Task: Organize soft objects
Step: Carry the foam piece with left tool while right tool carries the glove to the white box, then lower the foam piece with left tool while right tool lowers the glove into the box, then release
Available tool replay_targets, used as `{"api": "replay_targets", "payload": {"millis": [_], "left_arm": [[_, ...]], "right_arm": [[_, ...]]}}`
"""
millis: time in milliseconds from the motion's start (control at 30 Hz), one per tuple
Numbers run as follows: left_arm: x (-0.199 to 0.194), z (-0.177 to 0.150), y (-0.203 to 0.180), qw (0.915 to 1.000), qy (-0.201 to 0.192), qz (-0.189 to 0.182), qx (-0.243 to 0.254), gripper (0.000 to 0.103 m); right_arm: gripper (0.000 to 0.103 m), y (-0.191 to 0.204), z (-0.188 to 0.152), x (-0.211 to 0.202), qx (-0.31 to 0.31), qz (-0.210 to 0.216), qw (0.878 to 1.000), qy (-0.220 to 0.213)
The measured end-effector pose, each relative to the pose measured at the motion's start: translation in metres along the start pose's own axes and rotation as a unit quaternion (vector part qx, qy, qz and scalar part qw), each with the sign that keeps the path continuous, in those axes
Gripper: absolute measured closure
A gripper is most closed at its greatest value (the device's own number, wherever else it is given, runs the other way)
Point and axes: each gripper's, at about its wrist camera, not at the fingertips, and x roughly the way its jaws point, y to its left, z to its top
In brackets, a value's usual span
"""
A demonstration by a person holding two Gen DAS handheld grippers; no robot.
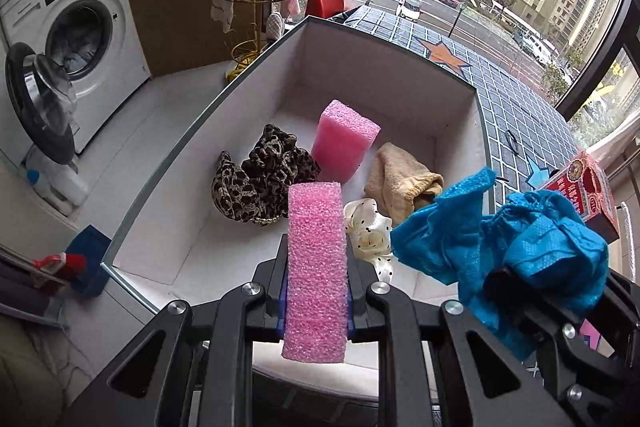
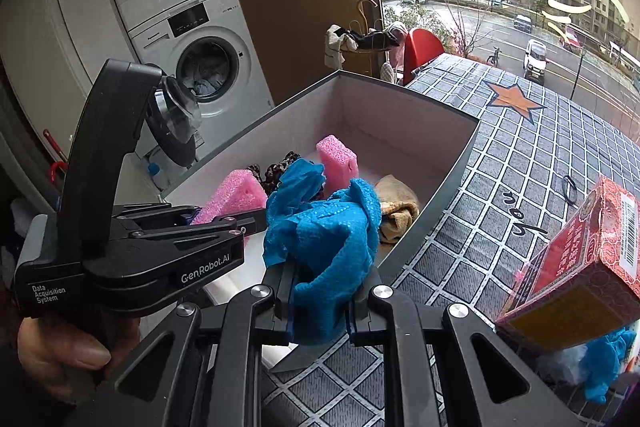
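Observation:
My left gripper [image 1: 317, 267] is shut on a pink foam block [image 1: 316, 267], held upright over the near end of the white open box [image 1: 360, 75]. In the box lie another pink foam block [image 1: 344, 143], a leopard-print scrunchie [image 1: 260, 175], a beige cloth [image 1: 396, 183] and a white dotted scrunchie [image 1: 370, 231]. My right gripper [image 2: 320, 303] is shut on a crumpled blue cloth [image 2: 324, 227], hanging over the box's near right corner. The left gripper [image 2: 224, 223] with its pink foam block [image 2: 236, 197] shows at left in the right wrist view, held by a hand [image 2: 60, 359].
The box stands on a table with a grey checked cloth [image 2: 520, 187] with star prints. A red carton [image 2: 576, 267] lies at the right, a blue glove [image 2: 608, 359] below it. A black hair tie [image 2: 569, 189] rests on the cloth. A washing machine [image 1: 80, 39] stands open at left.

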Motion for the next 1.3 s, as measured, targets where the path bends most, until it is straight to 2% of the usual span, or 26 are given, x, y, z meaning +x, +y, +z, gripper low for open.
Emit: {"api": "replay_targets", "payload": {"millis": [133,533,1300], "left_arm": [[0.007,-0.003,0.005,1.0000,0.007,0.004,-0.003,0.082],[0.009,-0.005,0.002,0.9999,-0.001,0.008,0.011,0.082],[-0.001,-0.002,0.003,0.9997,-0.014,0.001,0.020,0.082]], "right_arm": [[0.085,0.003,-0.001,0.008,0.001,0.002,1.000,0.008],[0.085,0.011,-0.007,0.022,-0.003,-0.001,1.000,0.014],[0.085,0.012,-0.002,0.019,0.000,-0.008,1.000,0.009]]}}
